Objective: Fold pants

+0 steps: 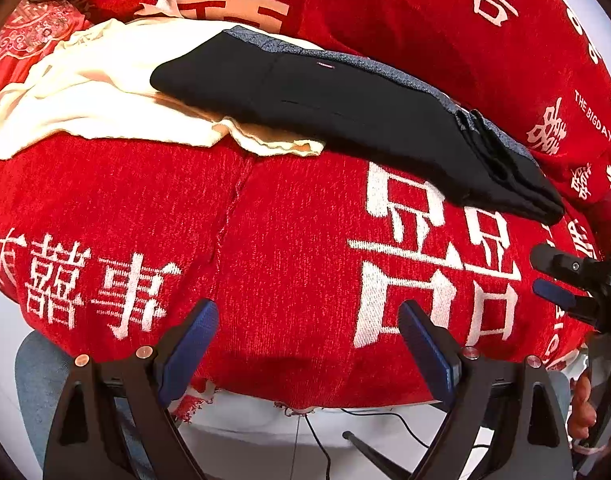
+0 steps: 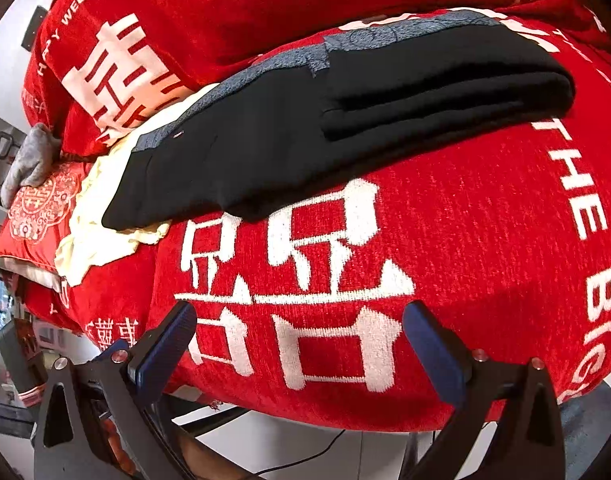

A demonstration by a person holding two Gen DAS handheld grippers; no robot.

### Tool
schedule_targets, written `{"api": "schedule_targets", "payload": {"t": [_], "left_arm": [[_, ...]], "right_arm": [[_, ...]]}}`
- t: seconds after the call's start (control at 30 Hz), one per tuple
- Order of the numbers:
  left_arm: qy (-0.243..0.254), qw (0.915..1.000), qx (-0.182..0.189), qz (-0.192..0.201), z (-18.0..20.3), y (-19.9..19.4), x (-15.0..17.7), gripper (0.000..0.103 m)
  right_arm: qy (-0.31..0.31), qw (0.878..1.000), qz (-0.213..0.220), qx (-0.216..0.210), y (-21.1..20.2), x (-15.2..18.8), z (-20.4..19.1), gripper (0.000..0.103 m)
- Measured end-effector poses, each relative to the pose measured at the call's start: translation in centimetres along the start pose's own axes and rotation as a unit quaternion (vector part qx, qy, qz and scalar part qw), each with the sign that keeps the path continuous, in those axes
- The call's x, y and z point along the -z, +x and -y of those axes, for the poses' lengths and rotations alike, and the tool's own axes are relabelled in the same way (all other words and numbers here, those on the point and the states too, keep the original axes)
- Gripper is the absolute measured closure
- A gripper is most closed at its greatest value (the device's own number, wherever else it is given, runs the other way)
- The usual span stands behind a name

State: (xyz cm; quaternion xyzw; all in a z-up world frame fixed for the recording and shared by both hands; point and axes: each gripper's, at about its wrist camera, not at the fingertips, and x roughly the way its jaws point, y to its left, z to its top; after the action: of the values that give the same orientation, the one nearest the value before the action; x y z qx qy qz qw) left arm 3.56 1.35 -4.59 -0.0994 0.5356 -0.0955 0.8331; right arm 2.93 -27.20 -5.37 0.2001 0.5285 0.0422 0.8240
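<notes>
While both tongs (image 1: 307, 336) (image 2: 301, 338) gape wide and empty, the folded pants (image 1: 345, 108) lie beyond them.

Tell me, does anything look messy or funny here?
The black pants are folded neatly, but one end lies on a crumpled cream cloth instead of flat on the red cover. Both grippers are open and touch nothing.

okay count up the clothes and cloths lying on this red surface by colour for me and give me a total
Black: 1, the folded pants
Cream: 1, a cloth partly under the pants
Grey: 1, a small cloth at the far left edge
Red: 1, the cover with white lettering under them all
Total: 4
</notes>
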Motion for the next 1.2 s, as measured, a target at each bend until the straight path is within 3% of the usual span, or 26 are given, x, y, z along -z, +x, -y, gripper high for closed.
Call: {"api": "schedule_targets", "payload": {"t": [0.27, 0.47, 0.83, 1.2], "left_arm": [[0.005, 1.0, -0.004, -0.001, -0.2, 0.2, -1.0, 0.011], [0.015, 0.9994, -0.022, 0.022, -1.0, -0.7, -3.2, 0.011], [-0.01, 0.9989, -0.037, 0.026, -3.0, -0.2, -4.7, 0.011], [-0.013, 0.9988, -0.039, 0.027, -3.2, 0.1, -5.1, 0.011]], "right_arm": [[0.034, 0.999, -0.007, 0.004, 0.3, 0.2, 2.0, 0.0], [0.036, 0.999, 0.0, 0.002, 0.0, -0.6, 2.2, 0.0], [0.029, 0.999, -0.005, -0.013, 0.7, -1.9, 2.2, 0.0], [0.021, 0.998, 0.015, -0.056, 0.2, -3.3, 1.8, 0.0]]}}
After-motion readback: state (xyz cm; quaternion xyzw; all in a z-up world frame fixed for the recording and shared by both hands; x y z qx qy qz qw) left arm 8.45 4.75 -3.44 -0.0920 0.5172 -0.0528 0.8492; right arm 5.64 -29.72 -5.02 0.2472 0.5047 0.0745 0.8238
